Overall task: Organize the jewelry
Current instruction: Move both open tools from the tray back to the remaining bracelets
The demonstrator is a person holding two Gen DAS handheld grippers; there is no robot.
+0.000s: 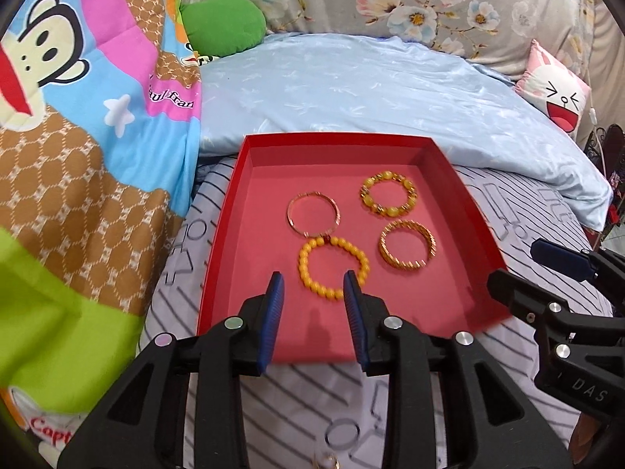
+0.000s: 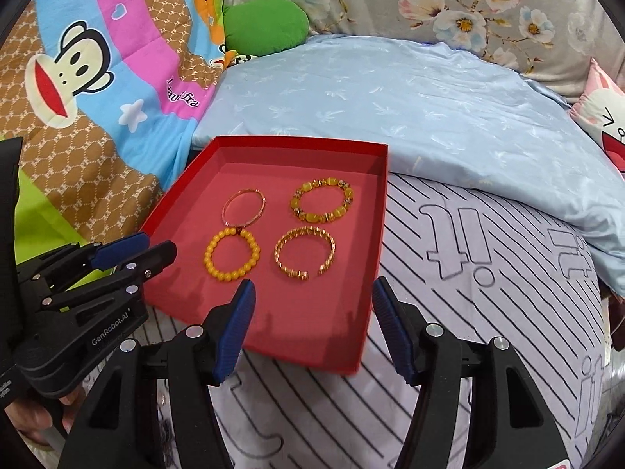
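Four bracelets lay inside a red tray (image 1: pixel 234 234) on the bed, with both grippers spread and holding nothing.

The thin gold bangle (image 1: pixel 312 215) sat at the far left, its near edge touching the yellow bead bracelet (image 1: pixel 333 268) just in front of it; the chunky yellow stone bracelet (image 1: pixel 388 194) lay at the far right, and the open gold cuff (image 1: pixel 407 249) near it on the close side, apart from the others; the left gripper (image 1: pixel 314 318) hovered over the tray's near end, jaws parted, just short of the bead bracelet; the right gripper (image 2: pixel 312 330) hung above the tray's near right corner, jaws wide apart; the tray rested on a striped sheet (image 2: pixel 488 273) beside a pale blue duvet (image 2: pixel 390 97).
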